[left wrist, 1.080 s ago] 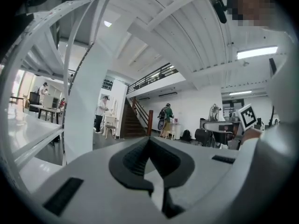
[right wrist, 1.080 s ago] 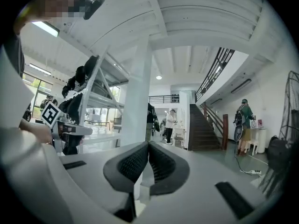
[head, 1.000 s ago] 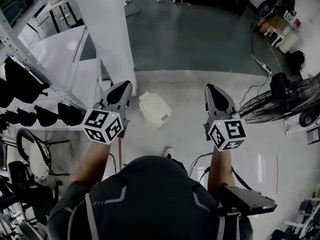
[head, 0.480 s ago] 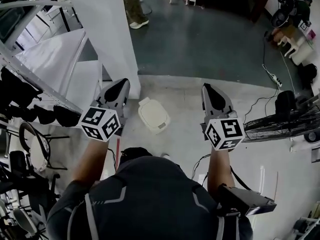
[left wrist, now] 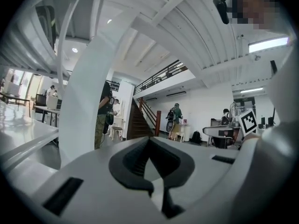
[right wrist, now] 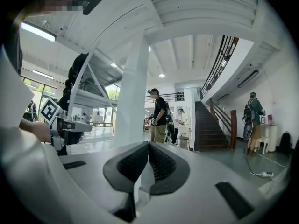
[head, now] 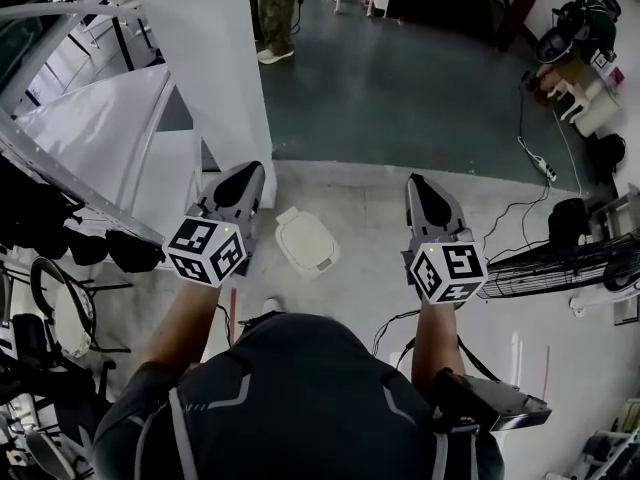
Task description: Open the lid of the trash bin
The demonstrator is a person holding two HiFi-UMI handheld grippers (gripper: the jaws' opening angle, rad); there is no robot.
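Two black-and-white square-marker cubes top the left gripper [head: 238,186] and right gripper [head: 428,200], both with jaws pressed together and empty, flanking the cream trash bin [head: 320,262], its lid [head: 306,238] down, on the grey concrete floor [head: 380,243] beside a white pillar [head: 215,68].

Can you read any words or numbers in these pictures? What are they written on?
No words or numbers can be read anywhere.
Cube on the left gripper: only black-and-white square patterns, no letters.
Cube on the right gripper: the same kind of patterns.
Trash bin: plain lid, no print visible.
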